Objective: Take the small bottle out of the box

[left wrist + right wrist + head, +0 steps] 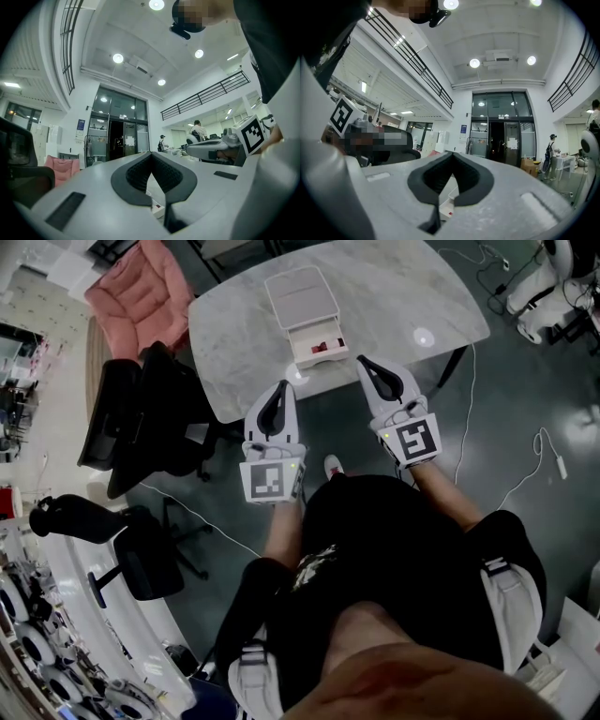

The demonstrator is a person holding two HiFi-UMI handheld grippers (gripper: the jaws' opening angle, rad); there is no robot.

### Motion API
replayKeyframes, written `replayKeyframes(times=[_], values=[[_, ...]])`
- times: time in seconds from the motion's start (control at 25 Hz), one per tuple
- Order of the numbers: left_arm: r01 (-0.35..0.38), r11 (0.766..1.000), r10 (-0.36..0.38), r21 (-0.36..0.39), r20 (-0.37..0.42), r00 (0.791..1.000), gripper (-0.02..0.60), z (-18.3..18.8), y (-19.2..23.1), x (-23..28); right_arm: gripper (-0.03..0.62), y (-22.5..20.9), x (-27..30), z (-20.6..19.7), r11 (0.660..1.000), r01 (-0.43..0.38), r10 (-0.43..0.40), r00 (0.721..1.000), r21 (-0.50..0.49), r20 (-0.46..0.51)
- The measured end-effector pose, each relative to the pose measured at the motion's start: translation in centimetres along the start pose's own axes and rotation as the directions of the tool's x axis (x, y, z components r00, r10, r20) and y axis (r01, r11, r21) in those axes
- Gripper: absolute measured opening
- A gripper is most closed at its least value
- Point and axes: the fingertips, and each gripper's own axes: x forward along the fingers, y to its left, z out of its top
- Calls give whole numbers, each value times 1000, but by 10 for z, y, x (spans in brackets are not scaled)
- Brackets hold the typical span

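Left gripper [280, 387] and right gripper [365, 363] both clenched empty, near the open box [301, 296]

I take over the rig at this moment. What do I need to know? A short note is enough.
Left gripper: shut, empty, at the near edge of the table.
Right gripper: shut, empty, beside the left one and aimed at the same edge.
Box: on the table between the two grippers and just beyond them, lid open and folded back.
A red thing lies in its tray. It is too small to tell whether it is the bottle.
Done: the box is open.
Left: open one gripper, reach into the tray, grip the bottle and lift it out.
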Motion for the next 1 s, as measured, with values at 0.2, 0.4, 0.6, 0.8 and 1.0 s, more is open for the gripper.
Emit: replayKeyframes(times=[0.2, 0.4, 0.6, 0.8, 1.0], values=[[10, 1000, -10, -14, 4, 1000, 12, -7, 10, 8, -5, 3, 11, -3, 1000, -1, 1, 1000, 4, -9], [32, 999, -32, -29, -6, 999, 12, -10, 15, 15, -5, -3, 17, -12, 999, 33, -33, 999, 9, -23], [46, 999, -46, -2, 10, 999, 12, -14, 33, 22, -5, 1, 34, -10, 999, 43, -43, 999, 3, -6], [70, 997, -70, -16, 6, 998, 12, -18, 45, 29, -5, 6, 50, -11, 999, 51, -51, 999, -4, -4], [86, 996, -86, -25, 0, 996, 12, -31, 53, 36, -5, 4, 56, -18, 997, 73, -74, 997, -18, -9]])
